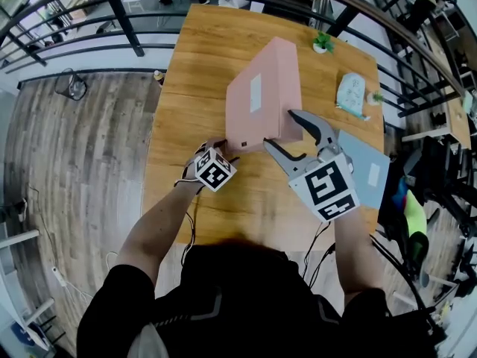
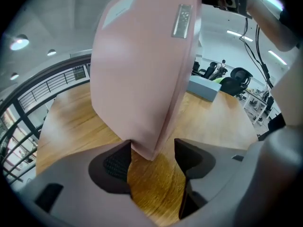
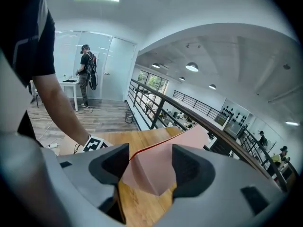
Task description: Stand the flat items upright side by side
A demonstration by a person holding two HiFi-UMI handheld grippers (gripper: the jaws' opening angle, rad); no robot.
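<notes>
step one: left gripper [image 2: 151,161] pinches pink box [image 1: 264,95] up on edge; right gripper [image 3: 146,167], jaws apart, should steady it.

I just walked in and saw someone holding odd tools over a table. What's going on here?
A person at a wooden table has a handheld gripper in each hand. The left gripper appears clamped on the near bottom corner of a pink box, holding it upright. The right gripper hovers beside it, jaws open and empty. A grey-blue box lies flat at the table's right edge, not yet stood up.
</notes>
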